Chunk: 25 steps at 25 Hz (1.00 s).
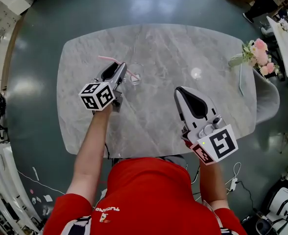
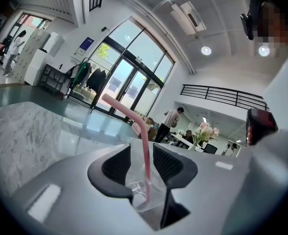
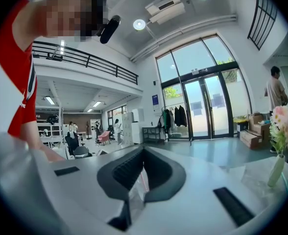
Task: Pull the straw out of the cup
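A clear cup [image 1: 134,75] stands on the marble table [image 1: 149,126], and a pink bent straw [image 1: 109,59] leans out of it to the left. My left gripper [image 1: 123,66] is right beside the cup, low over the table. In the left gripper view its jaws [image 2: 142,153] stand wide apart with the cup [image 2: 141,192] and straw [image 2: 129,114] between them, and the pads are not pressing on it. My right gripper [image 1: 180,91] hangs to the right and nearer me. Through its narrow jaw gap [image 3: 141,153] I see the cup [image 3: 134,196] and straw [image 3: 143,180] farther off.
A vase of pink flowers [image 1: 255,53] stands at the table's far right edge, beside a grey chair [image 1: 269,99]. The same flowers [image 3: 281,131] show at the right of the right gripper view. People stand far back in the hall.
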### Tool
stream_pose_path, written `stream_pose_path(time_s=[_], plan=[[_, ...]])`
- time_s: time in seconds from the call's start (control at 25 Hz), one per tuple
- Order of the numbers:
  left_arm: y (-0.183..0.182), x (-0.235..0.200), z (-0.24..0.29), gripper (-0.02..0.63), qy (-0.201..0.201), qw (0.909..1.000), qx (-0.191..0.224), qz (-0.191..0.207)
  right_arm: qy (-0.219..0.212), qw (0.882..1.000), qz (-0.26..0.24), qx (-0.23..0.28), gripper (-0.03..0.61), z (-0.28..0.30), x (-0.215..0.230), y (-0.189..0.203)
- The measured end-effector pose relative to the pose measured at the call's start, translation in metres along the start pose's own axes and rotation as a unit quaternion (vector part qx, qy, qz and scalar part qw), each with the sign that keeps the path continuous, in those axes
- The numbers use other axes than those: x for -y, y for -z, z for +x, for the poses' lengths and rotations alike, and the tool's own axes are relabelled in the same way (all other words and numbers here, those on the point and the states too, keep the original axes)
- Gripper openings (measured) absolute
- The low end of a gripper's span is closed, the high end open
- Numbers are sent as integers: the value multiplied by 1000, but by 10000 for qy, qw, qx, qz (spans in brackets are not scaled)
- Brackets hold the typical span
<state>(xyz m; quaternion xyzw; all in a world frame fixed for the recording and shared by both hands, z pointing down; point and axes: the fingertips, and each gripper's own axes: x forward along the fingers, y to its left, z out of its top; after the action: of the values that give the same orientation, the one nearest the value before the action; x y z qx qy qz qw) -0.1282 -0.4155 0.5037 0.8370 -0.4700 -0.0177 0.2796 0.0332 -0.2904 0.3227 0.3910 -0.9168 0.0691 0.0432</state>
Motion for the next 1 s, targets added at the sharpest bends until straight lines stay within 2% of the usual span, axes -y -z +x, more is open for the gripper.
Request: stream_pose_path(time_s=[0.08, 0.24, 0.4, 0.8, 1.0], plan=[[-1, 1, 0, 141, 14, 10000, 22, 18, 25, 10000, 19, -9, 2, -1, 2, 1], [-3, 1, -2, 63, -6, 10000, 76, 13, 40, 10000, 58, -9, 2, -1, 4, 2], [-5, 7, -2, 37, 28, 9999, 92, 142, 44, 10000, 73, -3, 2, 1, 6, 3], [-20, 24, -10, 29, 120, 9986, 309, 404, 35, 9999, 111, 45, 2, -2, 7, 4], [-39, 50, -21, 29, 293, 9962, 536, 628, 18, 9999, 102, 106, 2, -6, 6, 1]])
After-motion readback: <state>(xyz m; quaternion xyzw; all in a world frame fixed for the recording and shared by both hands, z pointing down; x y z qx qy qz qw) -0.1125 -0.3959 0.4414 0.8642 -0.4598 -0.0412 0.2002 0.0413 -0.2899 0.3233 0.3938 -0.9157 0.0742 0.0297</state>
